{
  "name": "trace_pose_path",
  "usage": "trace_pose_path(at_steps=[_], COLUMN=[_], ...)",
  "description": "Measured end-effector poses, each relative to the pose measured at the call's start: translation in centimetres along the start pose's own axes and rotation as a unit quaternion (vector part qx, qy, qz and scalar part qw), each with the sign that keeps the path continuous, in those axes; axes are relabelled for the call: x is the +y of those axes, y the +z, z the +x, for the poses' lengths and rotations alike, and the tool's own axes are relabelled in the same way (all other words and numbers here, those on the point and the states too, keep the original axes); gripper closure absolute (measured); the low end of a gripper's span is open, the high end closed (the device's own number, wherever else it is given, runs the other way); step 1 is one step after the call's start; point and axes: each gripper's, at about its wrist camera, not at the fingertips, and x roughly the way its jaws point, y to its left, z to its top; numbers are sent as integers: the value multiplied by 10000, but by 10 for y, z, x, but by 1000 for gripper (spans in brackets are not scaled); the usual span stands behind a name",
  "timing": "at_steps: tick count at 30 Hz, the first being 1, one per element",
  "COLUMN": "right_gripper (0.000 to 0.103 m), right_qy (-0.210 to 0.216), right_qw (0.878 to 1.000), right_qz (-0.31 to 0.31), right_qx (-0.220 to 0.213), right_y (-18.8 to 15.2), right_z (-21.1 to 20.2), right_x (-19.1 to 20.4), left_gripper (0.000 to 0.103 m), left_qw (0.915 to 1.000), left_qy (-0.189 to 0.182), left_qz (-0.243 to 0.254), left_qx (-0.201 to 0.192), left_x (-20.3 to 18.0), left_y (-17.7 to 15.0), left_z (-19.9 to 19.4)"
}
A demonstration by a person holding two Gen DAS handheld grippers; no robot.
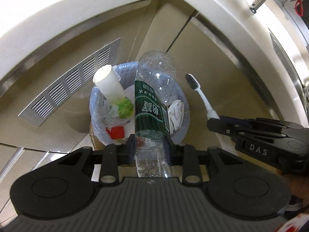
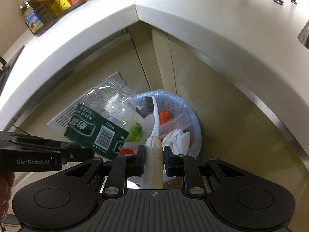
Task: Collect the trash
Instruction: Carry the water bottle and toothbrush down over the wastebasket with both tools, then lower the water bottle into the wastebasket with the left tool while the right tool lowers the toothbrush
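- Beige cabinet doors meet under a white corner table [image 2: 173, 19], with a slatted floor vent [image 1: 73, 81] at one side.
- Left gripper [image 1: 150, 147]: its fingers pinch a crushed clear water bottle [image 1: 152, 100] at the lower body, and the bottle points forward above the bin.
- Right gripper [image 2: 154, 156]: its fingers clamp the handle of a toothbrush [image 2: 154, 123], bristles forward over the bin's mouth.
- Below both sits the trash bin [image 1: 181, 133], lined with a bluish bag and already holding a white tube [image 1: 108, 83], crumpled paper [image 1: 175, 114] and red scraps.
- Judged step: drop both items. The bin looks crowded, so centre each over the mouth, release low, and let go of the bottle where it will not bounce off the tube.
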Motion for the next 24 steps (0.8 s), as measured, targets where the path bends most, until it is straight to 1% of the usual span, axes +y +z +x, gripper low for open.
trace_pose_path(at_steps=[10, 17, 24], right_gripper=[83, 83, 83], right_qy=[-144, -167, -169], right_qw=[9996, 9992, 9988], right_qz=[231, 360, 457], right_qx=[24, 24, 42], right_y=[5, 12, 20], right_z=[27, 40, 50], right_x=[-7, -10, -12], left_gripper=[76, 76, 76], left_qw=[9996, 9988, 9982], left_qy=[216, 408, 504], left_qz=[58, 115, 98], left_qx=[156, 258, 312], left_x=[2, 1, -1], left_y=[13, 22, 31], left_z=[24, 39, 47])
